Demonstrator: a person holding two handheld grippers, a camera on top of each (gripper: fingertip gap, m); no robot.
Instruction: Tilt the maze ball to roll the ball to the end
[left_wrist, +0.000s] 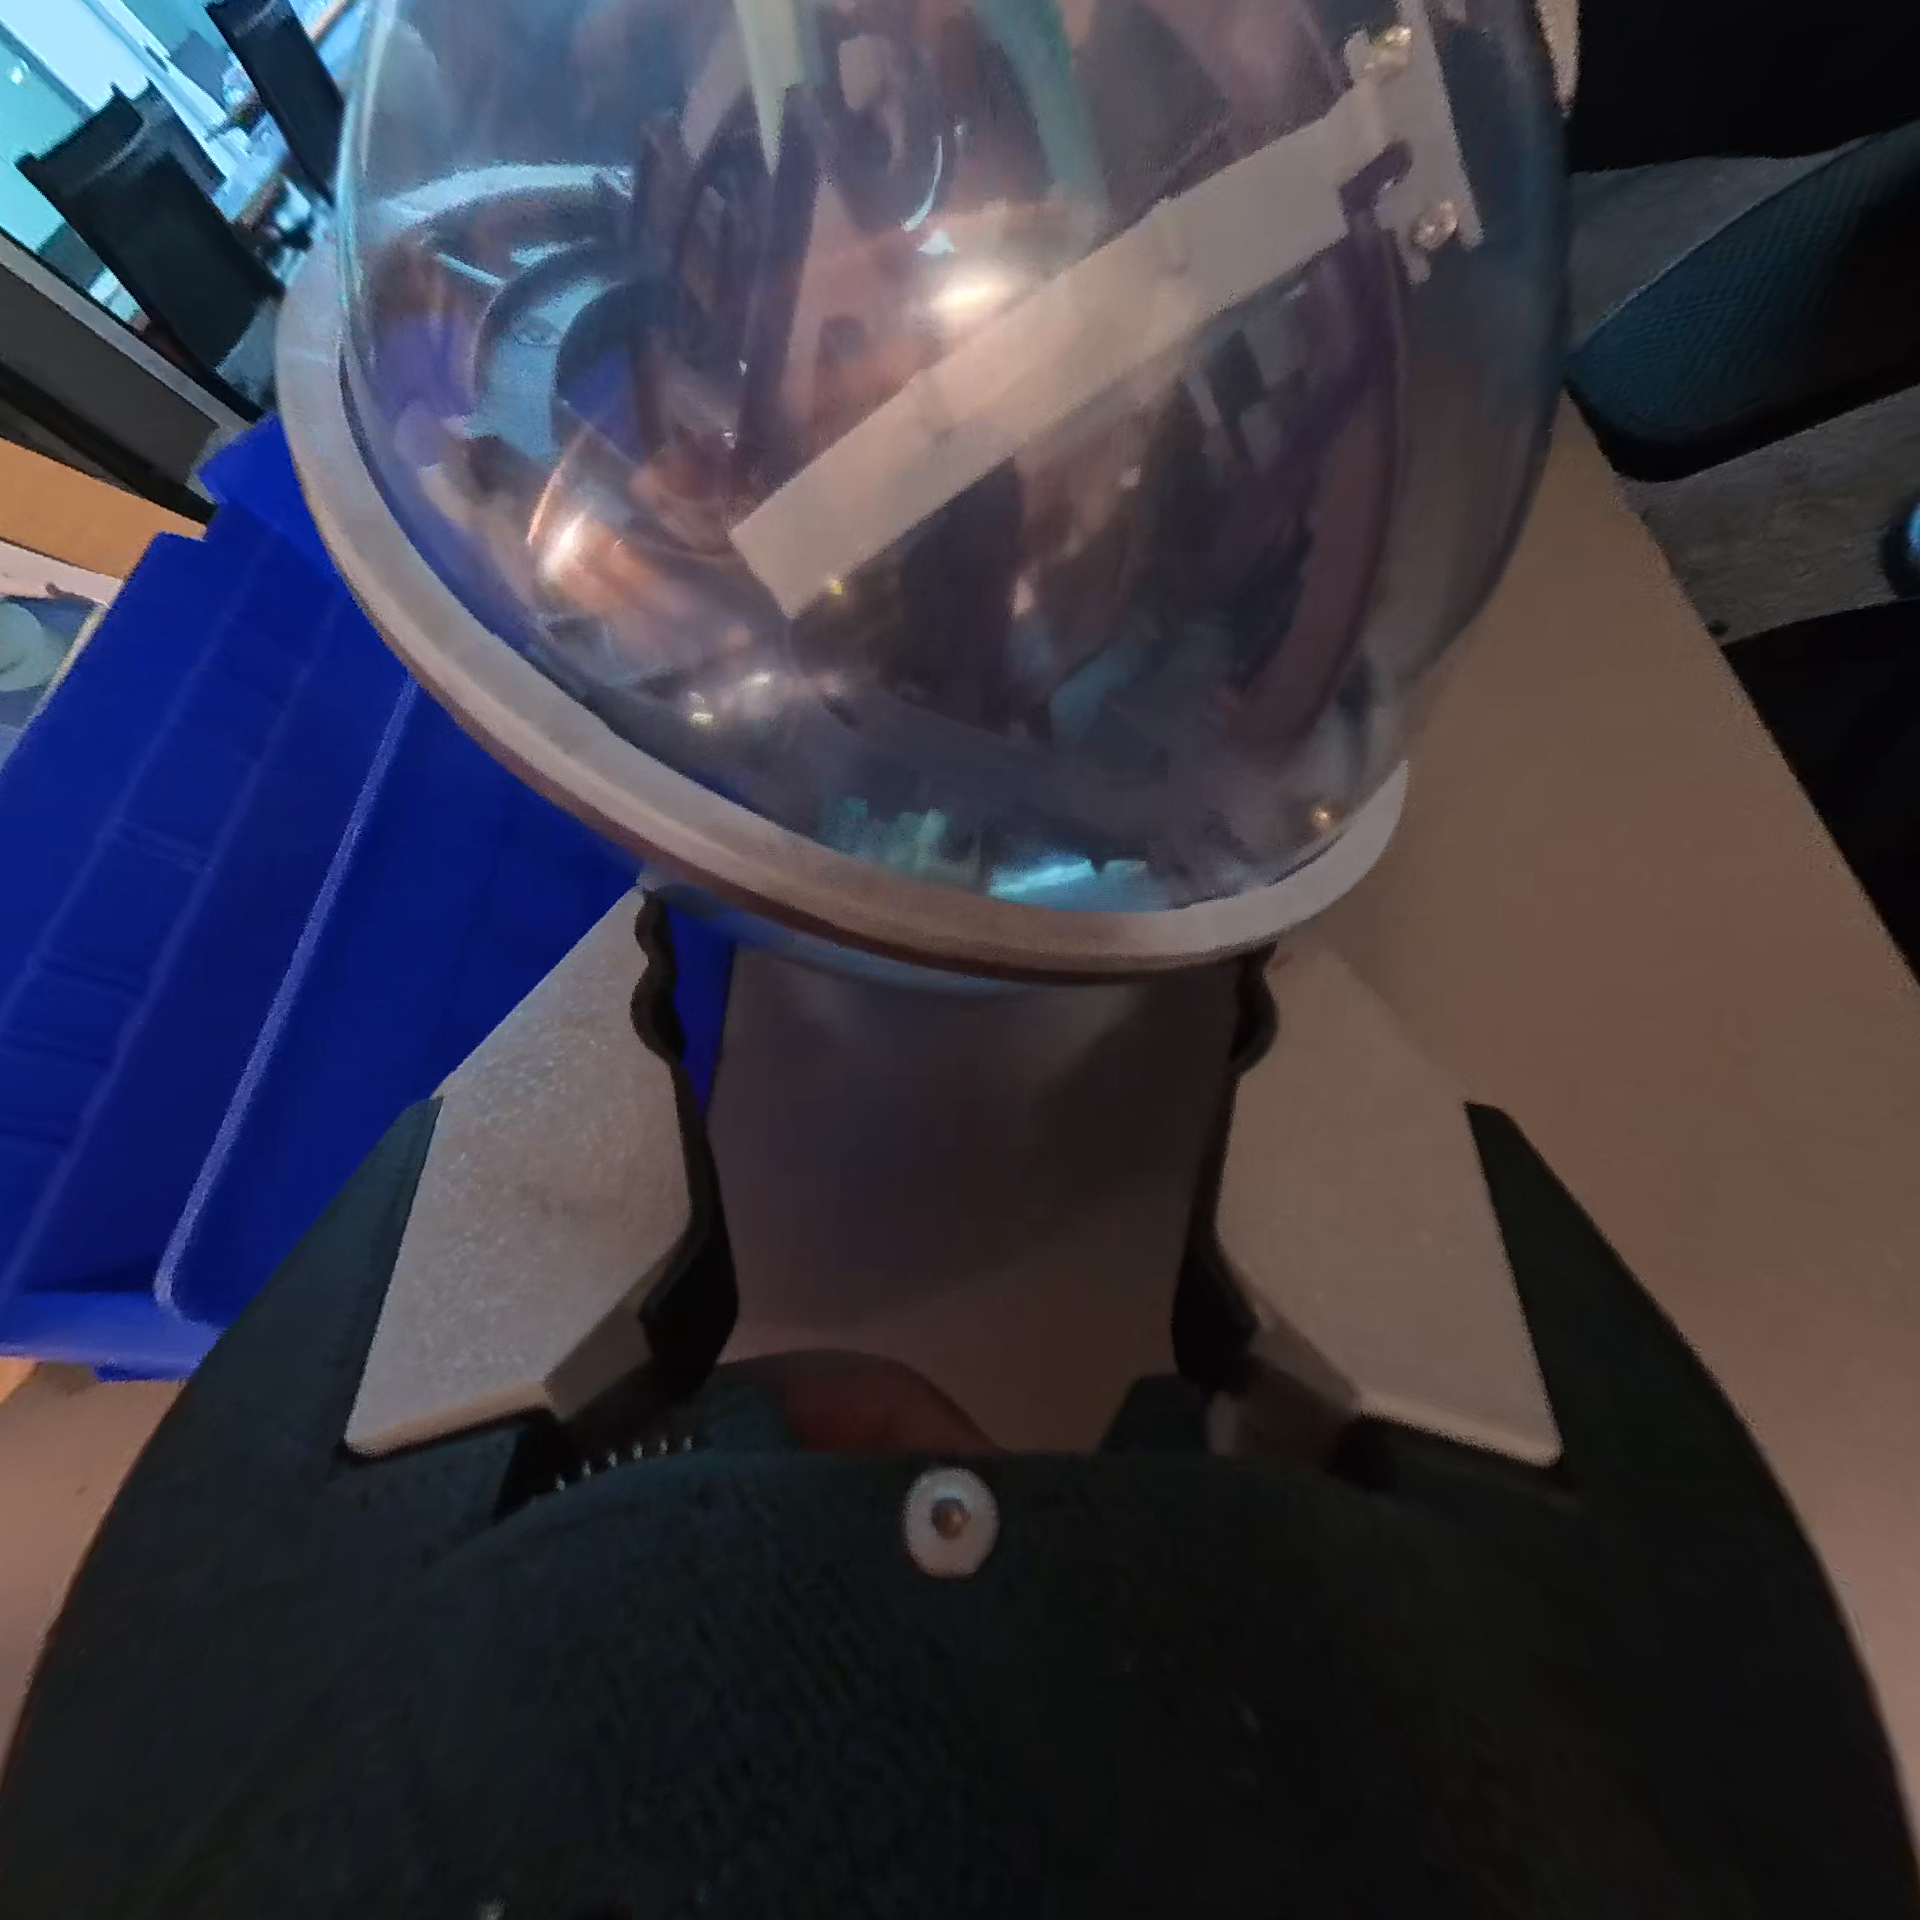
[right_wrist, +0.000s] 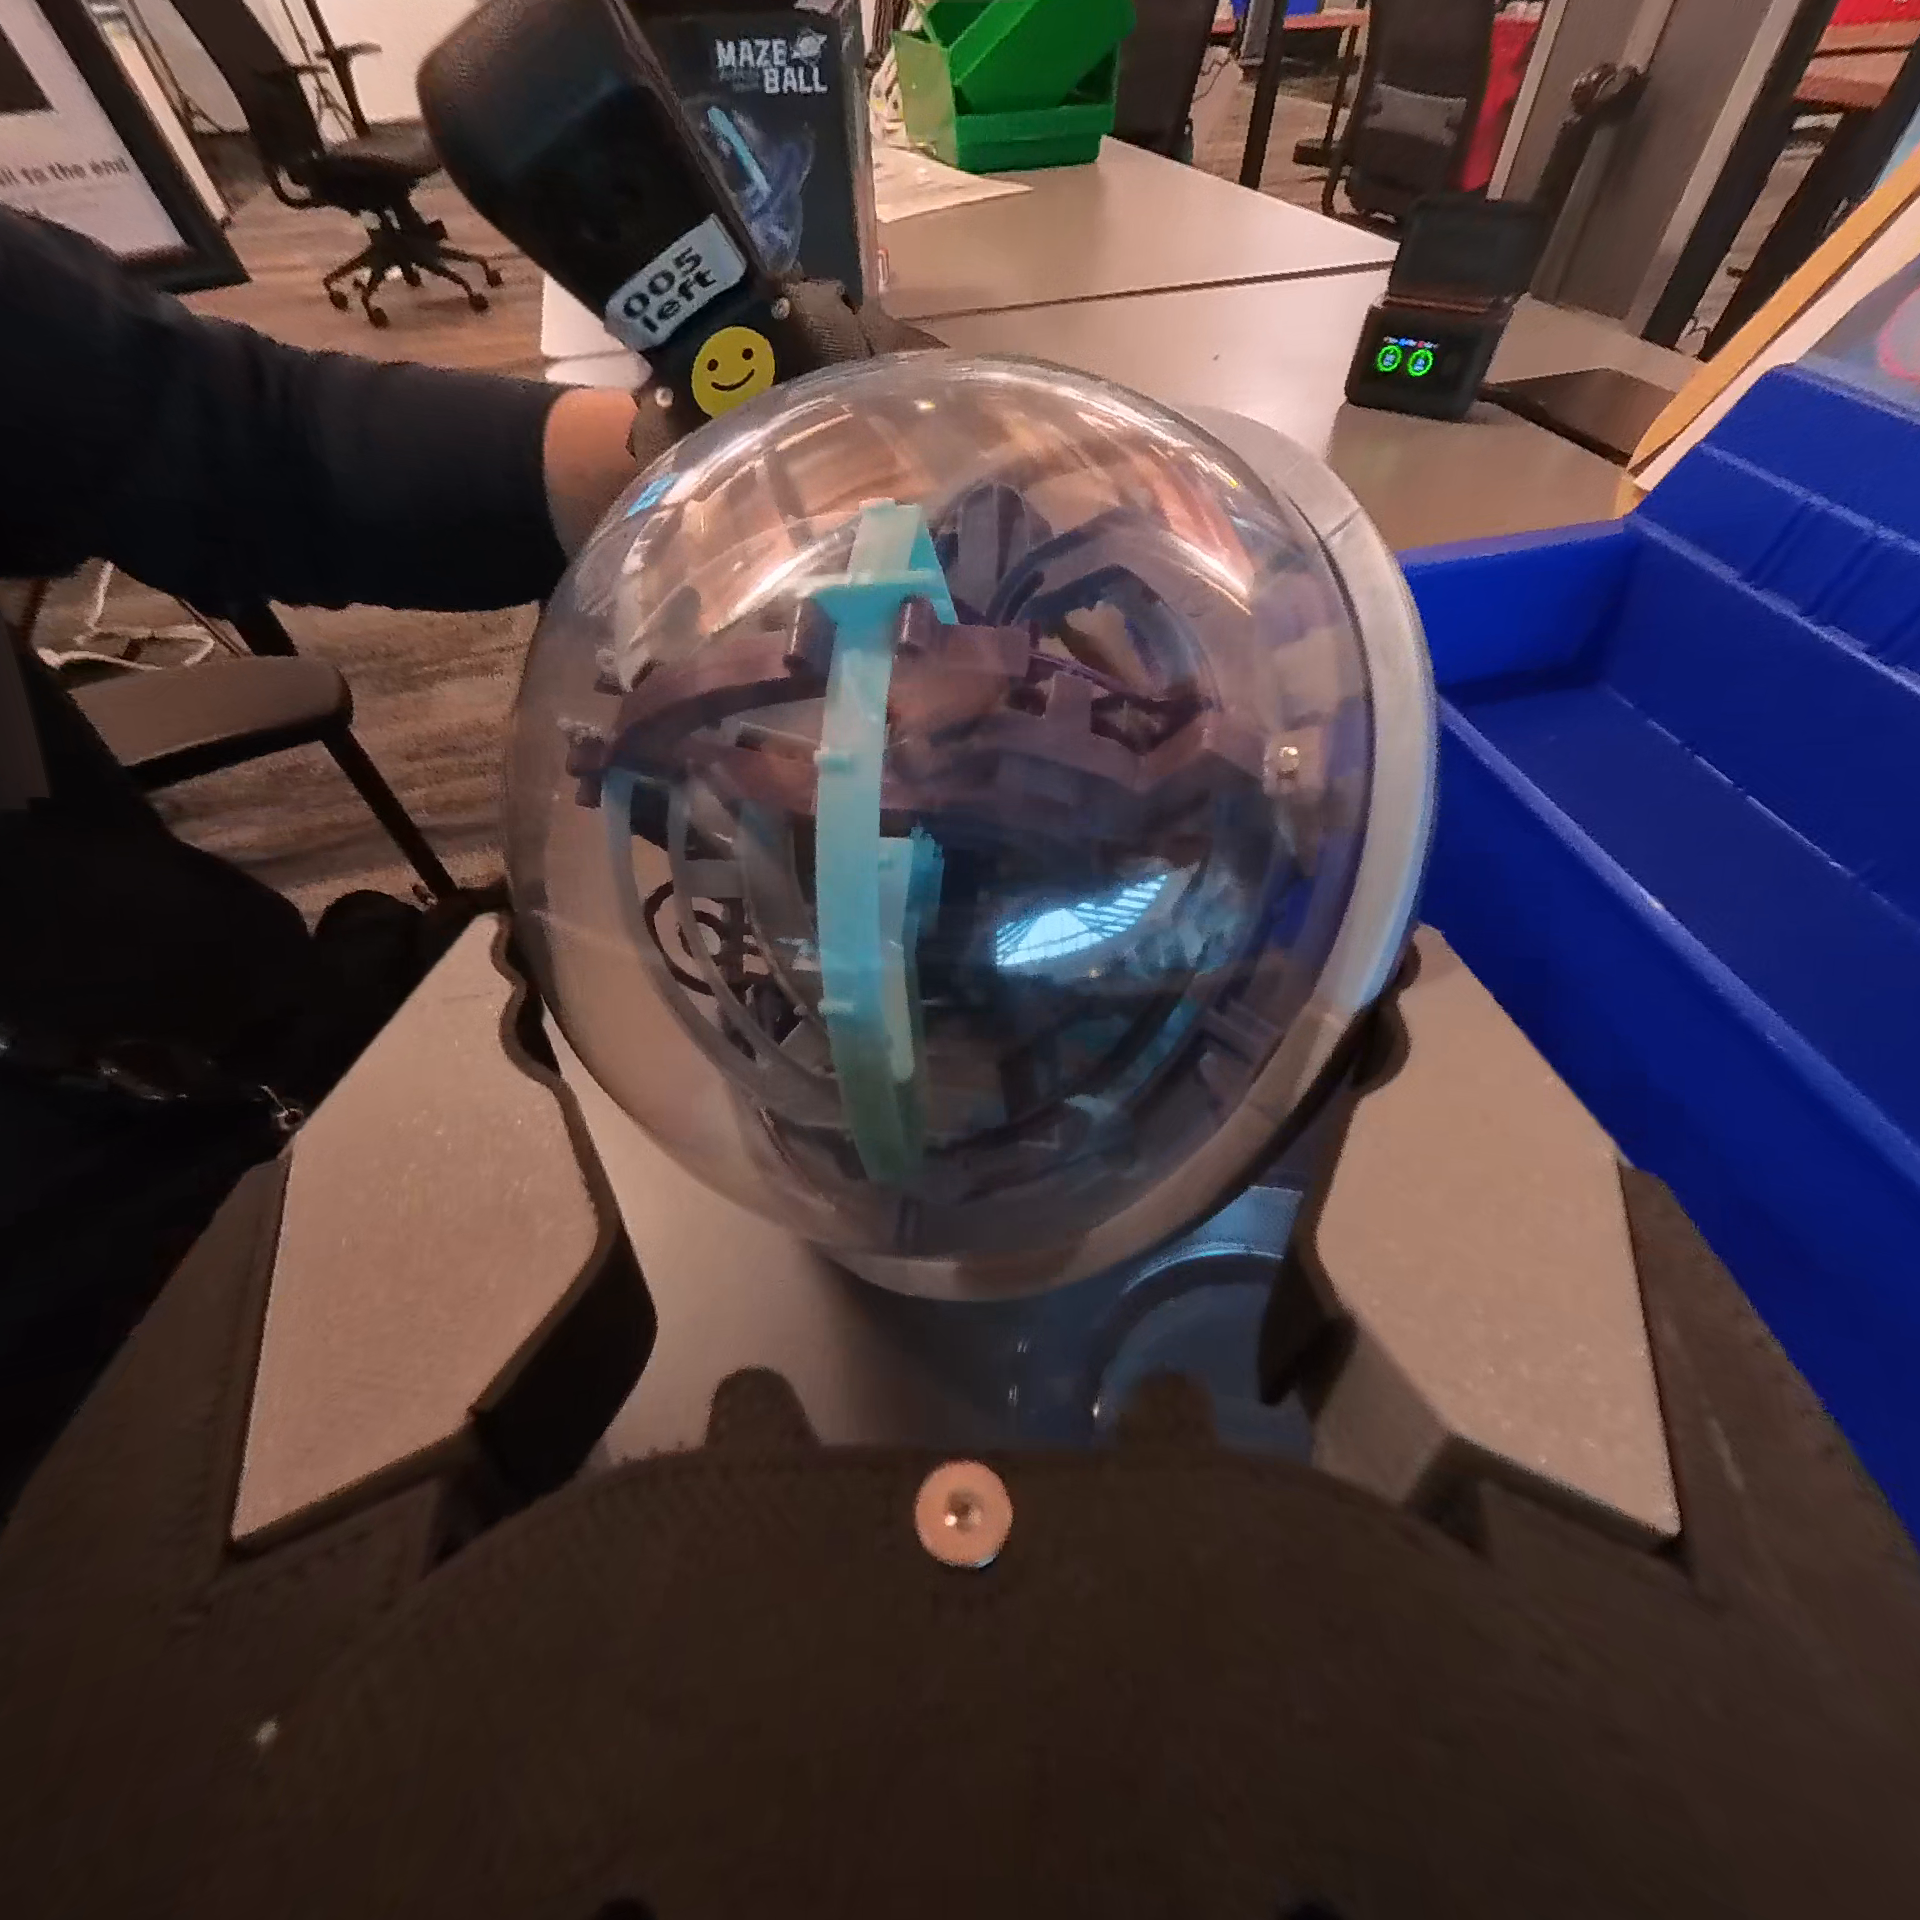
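The maze ball (right_wrist: 966, 831) is a clear sphere with a pale seam ring and purple, grey and teal tracks inside. My right gripper (right_wrist: 951, 997) is shut on it, one fingertip (right_wrist: 520, 987) pressing each side. In the left wrist view the maze ball (left_wrist: 935, 468) fills the top, tilted and blurred. My left gripper (left_wrist: 951, 966) meets it just under the seam ring, with both fingertips (left_wrist: 649, 966) against the lower half. In the right wrist view the left gripper's body (right_wrist: 675, 260) shows behind the ball, with its fingers hidden.
A blue bin (right_wrist: 1714, 779) stands close to the ball and also shows in the left wrist view (left_wrist: 260, 831). A person's dark sleeve (right_wrist: 208, 447) reaches in from the left. The ball's dark box (right_wrist: 769, 125), a green bin (right_wrist: 1008, 83) and a small black device (right_wrist: 1423, 353) stand on the grey table (right_wrist: 1143, 260).
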